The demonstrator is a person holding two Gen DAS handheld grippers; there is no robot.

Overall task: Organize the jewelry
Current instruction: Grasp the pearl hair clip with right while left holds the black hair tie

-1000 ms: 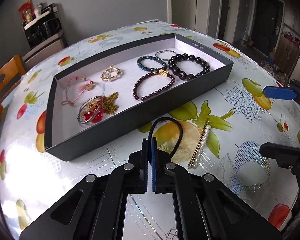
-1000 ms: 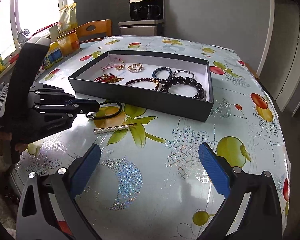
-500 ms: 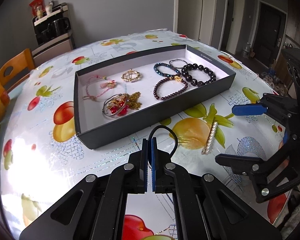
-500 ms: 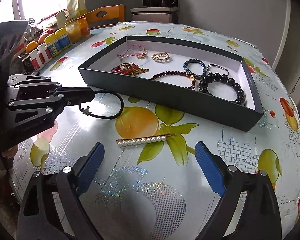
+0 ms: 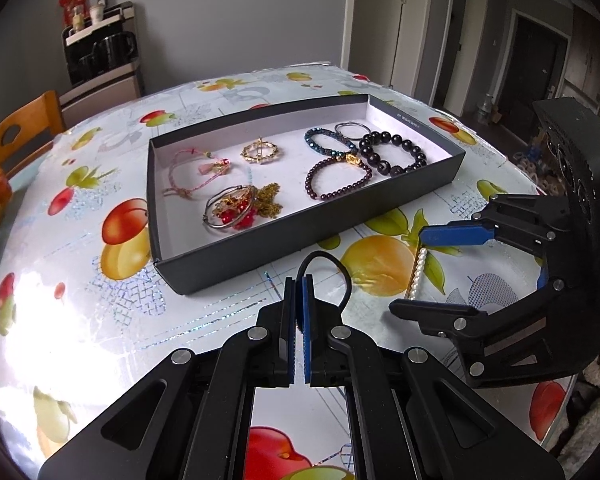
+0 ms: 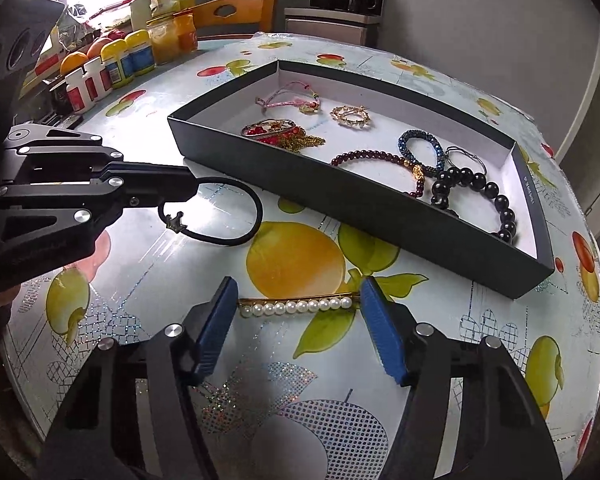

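My left gripper [image 5: 299, 280] is shut on a black hair tie [image 5: 341, 276], whose loop with a small star charm hangs just above the fruit-print tablecloth [image 6: 256, 208]. The left gripper [image 6: 192, 192] comes in from the left in the right wrist view. A pearl hair clip [image 6: 296, 305] lies flat on the cloth between the blue pads of my right gripper [image 6: 298, 292], whose jaws are closing toward its two ends. I cannot see the pads pressing on it. The clip [image 5: 418, 268] also shows between the right gripper's [image 5: 410, 270] fingers. Behind stands a black tray [image 5: 260, 248] holding several bracelets.
The tray's near wall [image 6: 340, 200] runs just beyond both grippers. Bottles and jars [image 6: 116, 60] crowd the table's far left corner. A wooden chair [image 5: 16, 136] stands behind it. The table's rounded edge lies close on the near side.
My right gripper moved in and down over the pearl clip, and its jaws narrowed around it. The left gripper shifted a little with the hair tie still in it.
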